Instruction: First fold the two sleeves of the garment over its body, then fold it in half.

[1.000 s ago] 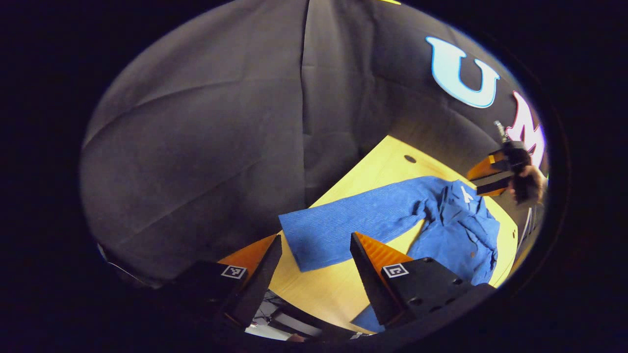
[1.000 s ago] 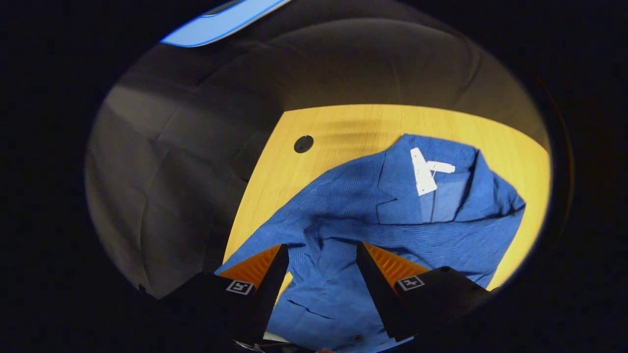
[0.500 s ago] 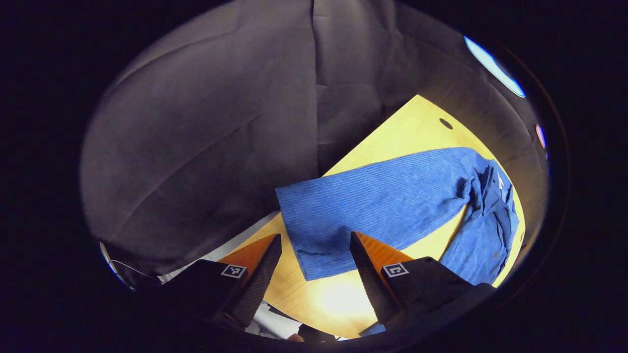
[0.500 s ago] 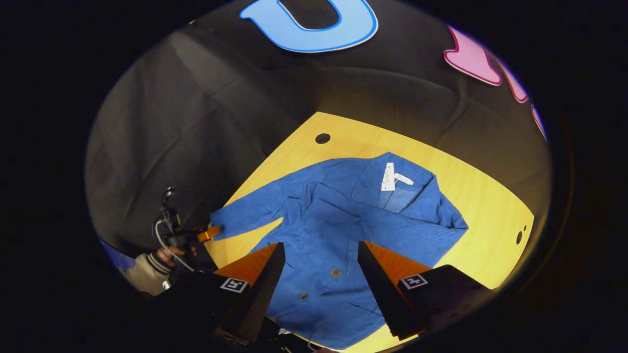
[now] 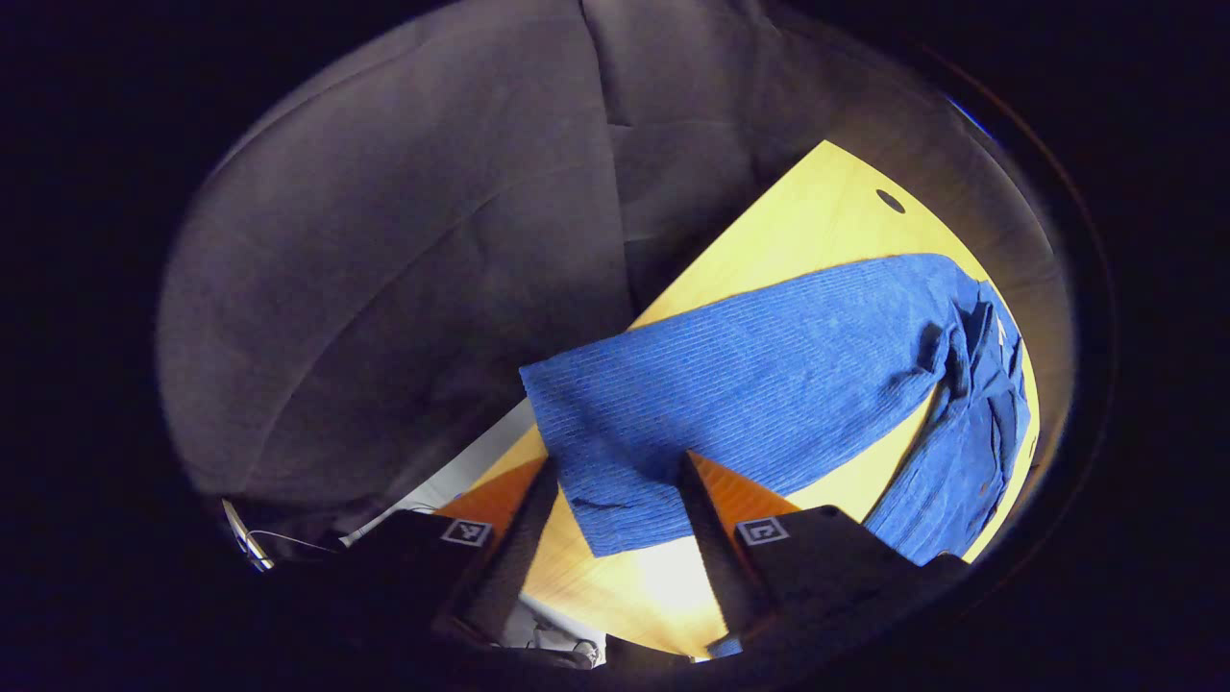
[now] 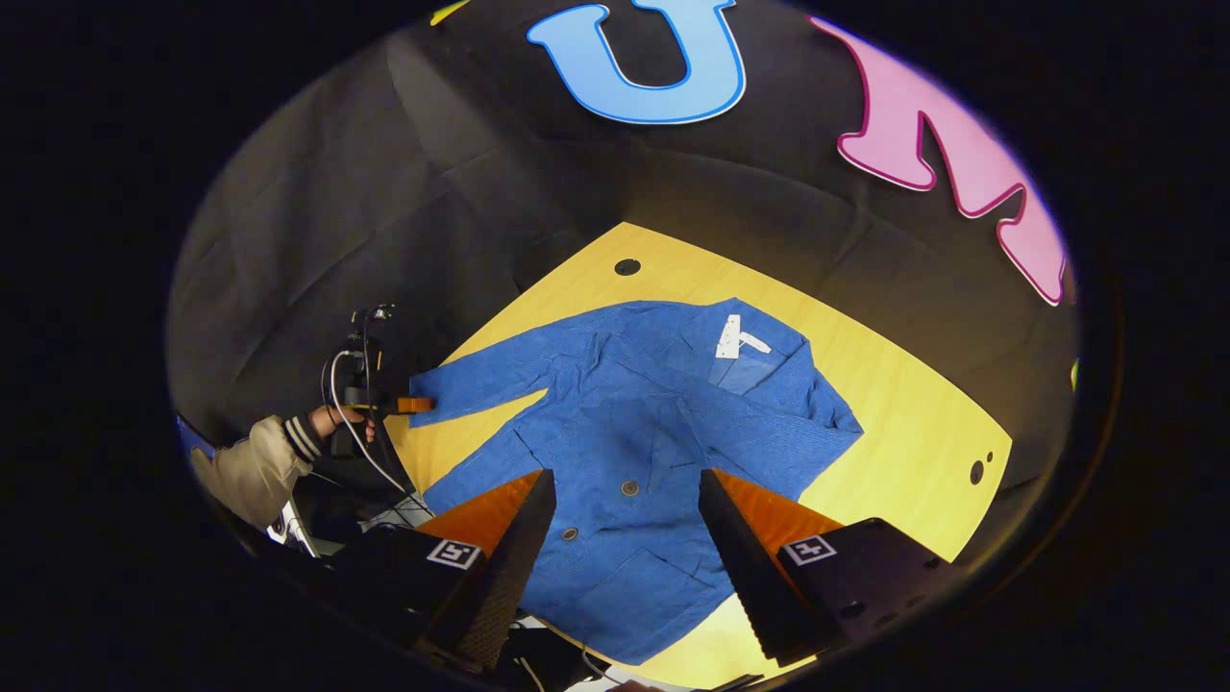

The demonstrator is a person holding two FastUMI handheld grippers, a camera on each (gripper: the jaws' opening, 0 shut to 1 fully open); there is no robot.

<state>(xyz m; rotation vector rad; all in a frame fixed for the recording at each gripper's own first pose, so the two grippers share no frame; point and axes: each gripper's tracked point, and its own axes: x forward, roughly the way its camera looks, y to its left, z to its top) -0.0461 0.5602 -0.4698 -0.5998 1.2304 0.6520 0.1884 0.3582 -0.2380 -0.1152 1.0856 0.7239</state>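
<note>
1. Left gripper view: the left gripper (image 5: 615, 476) has its jaws apart, one on either side of the cuff end of a sleeve (image 5: 750, 384); whether either finger touches the cloth I cannot tell.
2. That sleeve lies flat and stretched out on the yellow table (image 5: 817, 221), away from the body of the garment (image 5: 961, 452).
3. Right gripper view: the right gripper (image 6: 625, 490) has its jaws apart above the garment's lower front — nothing is between them.
4. The blue garment (image 6: 644, 413) lies face up on the table (image 6: 913, 404), buttons and collar tag showing, hem toward the camera.
5. Its other sleeve is folded across the chest.
6. At the left, a hand (image 6: 332, 420) in a pale sleeve holds the left gripper (image 6: 415, 405) at the cuff of the outstretched sleeve (image 6: 480, 384) — near the table's edge.
</note>
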